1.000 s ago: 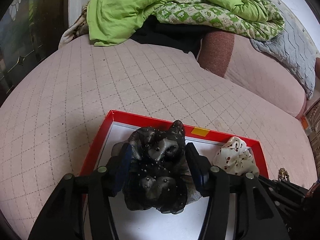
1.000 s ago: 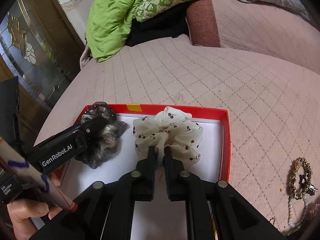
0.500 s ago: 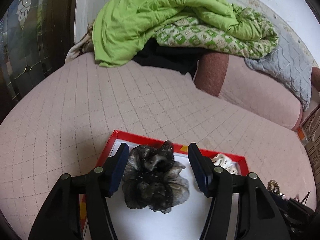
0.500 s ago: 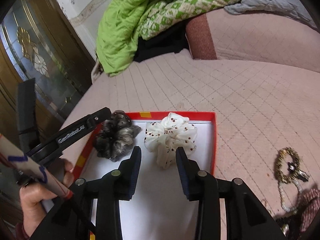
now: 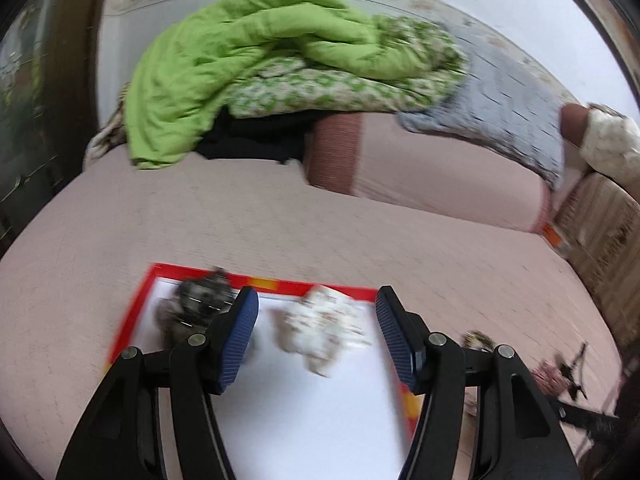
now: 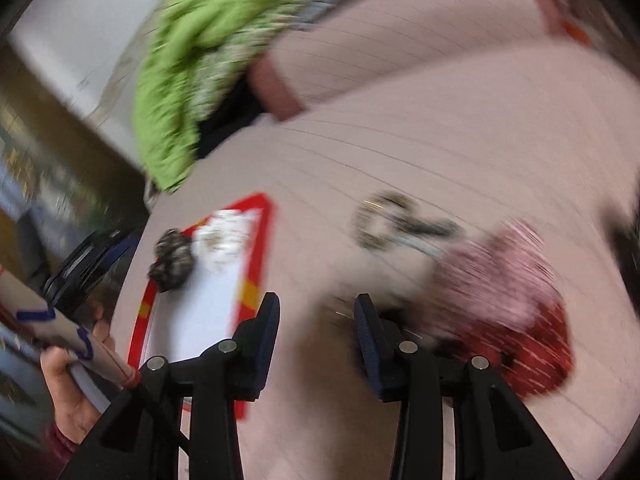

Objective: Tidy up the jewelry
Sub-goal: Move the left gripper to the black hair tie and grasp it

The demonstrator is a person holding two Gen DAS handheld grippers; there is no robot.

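With both scrunchies (image 5: 320, 328) laid in the red tray (image 6: 264, 240), the right gripper (image 6: 316, 320), fingers wide and empty like the left gripper (image 5: 314, 320), was judged due for the gold chain (image 6: 384, 220) on the bed (image 6: 440, 128)

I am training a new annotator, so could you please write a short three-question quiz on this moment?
1. True or false: the left gripper holds the white scrunchie.
2. How many scrunchies lie in the red tray?
3. What lies on the bed, right of the tray: A) bracelet B) book C) cup?

Key: 1 false, it is open and empty; 2 two, the white one and the dark scrunchie; 3 A.
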